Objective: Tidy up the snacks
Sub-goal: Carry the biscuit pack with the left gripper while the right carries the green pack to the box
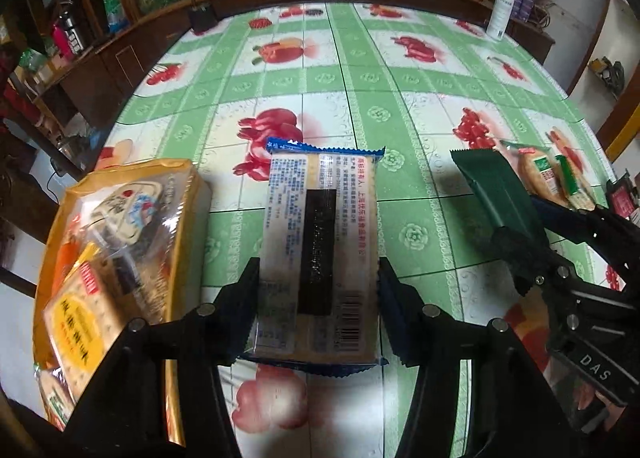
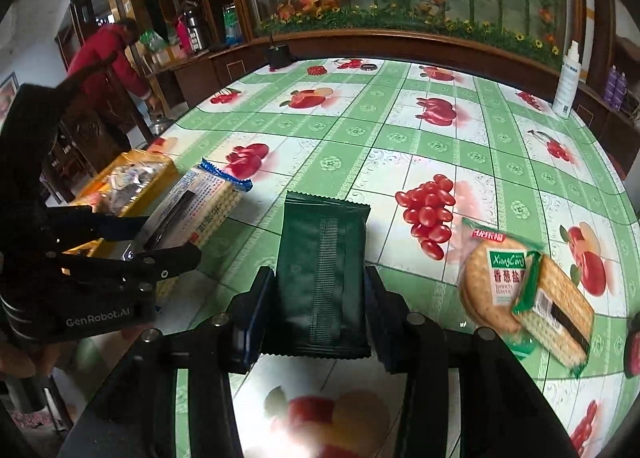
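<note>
My left gripper (image 1: 318, 290) clamps the blue-edged clear-wrapped cracker pack (image 1: 320, 242); my right gripper (image 2: 316, 298) clamps the dark green foil packet (image 2: 324, 278) — both packs light, crinkly, brittle inside, pointing twelve o'clock, gripped across the long edges.

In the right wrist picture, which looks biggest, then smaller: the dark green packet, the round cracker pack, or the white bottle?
1. Dark green packet, though it is nearest the camera, which makes it look bigger.
2. Round cracker pack.
3. White bottle, far back on the table, so it looks small.
</note>
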`<action>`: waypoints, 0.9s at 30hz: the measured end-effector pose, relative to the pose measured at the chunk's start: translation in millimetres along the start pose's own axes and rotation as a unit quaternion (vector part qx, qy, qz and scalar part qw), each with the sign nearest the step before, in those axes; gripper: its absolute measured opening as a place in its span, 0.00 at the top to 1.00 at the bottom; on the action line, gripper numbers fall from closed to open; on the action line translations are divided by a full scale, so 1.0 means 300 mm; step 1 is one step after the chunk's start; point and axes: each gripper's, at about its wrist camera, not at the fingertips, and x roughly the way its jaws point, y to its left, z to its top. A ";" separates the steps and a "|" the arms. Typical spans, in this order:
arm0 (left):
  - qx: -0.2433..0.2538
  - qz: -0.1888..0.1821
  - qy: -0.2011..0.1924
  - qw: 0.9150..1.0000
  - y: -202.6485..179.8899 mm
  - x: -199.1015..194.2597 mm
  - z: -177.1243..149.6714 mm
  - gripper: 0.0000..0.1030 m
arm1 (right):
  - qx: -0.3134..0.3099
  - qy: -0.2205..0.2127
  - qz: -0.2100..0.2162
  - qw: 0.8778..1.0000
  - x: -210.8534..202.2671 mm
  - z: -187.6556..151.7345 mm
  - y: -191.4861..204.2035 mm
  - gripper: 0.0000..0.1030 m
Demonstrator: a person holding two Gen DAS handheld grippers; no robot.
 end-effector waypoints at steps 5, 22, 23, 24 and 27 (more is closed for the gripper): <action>0.003 0.012 -0.027 1.000 0.004 -0.058 -0.034 0.45 | 0.005 -0.008 0.006 1.000 -0.034 -0.013 0.018 0.57; -0.035 0.034 -0.091 0.995 0.153 -0.243 -0.140 0.45 | -0.037 -0.034 0.039 0.998 -0.094 0.027 0.197 0.57; -0.038 0.035 -0.092 0.994 0.164 -0.249 -0.143 0.45 | -0.039 -0.034 0.043 0.998 -0.094 0.031 0.210 0.57; -0.041 0.037 -0.093 0.994 0.179 -0.256 -0.147 0.45 | -0.042 -0.034 0.046 0.997 -0.093 0.033 0.220 0.57; -0.052 0.040 -0.097 0.993 0.214 -0.275 -0.156 0.45 | -0.051 -0.033 0.054 0.997 -0.082 0.044 0.257 0.57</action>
